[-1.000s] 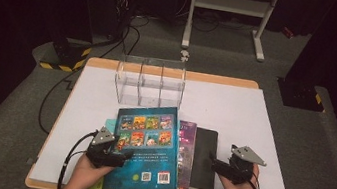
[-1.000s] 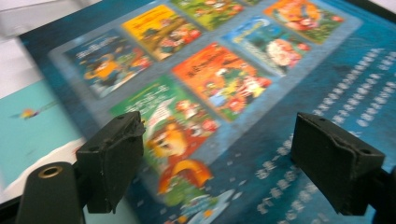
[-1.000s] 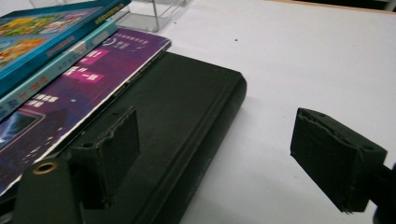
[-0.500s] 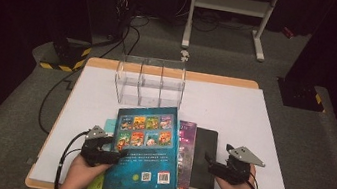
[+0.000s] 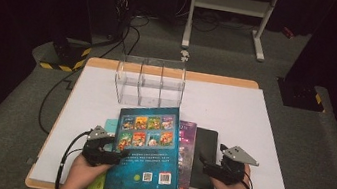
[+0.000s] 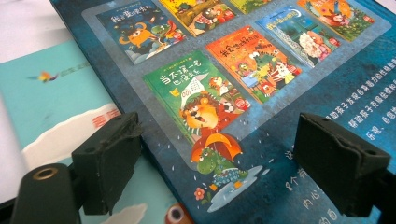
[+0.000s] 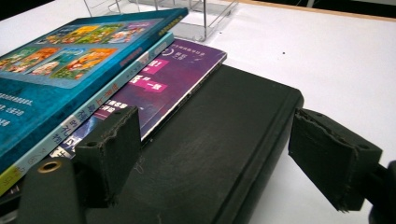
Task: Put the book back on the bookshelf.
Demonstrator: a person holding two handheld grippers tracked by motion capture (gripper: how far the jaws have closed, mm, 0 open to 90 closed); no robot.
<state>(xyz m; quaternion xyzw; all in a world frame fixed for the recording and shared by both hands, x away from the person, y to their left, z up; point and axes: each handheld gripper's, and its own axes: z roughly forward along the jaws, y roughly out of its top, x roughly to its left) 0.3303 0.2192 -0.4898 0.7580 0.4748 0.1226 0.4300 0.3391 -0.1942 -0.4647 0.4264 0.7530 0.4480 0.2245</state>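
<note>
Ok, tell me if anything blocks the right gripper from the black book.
Nothing visible does. The right gripper is open, one jaw over the black book, the other past its outer edge. The purple book overlaps the black book's inner edge only; its outer edge faces bare table.

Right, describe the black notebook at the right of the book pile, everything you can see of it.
The black notebook is a plain, matte, hard-looking book with rounded corners and no visible print. It lies flat and closed on the white table, at the right edge of the pile, its left part tucked under the purple book. The right gripper hovers at its near end, fingers open on either side of it.
</note>
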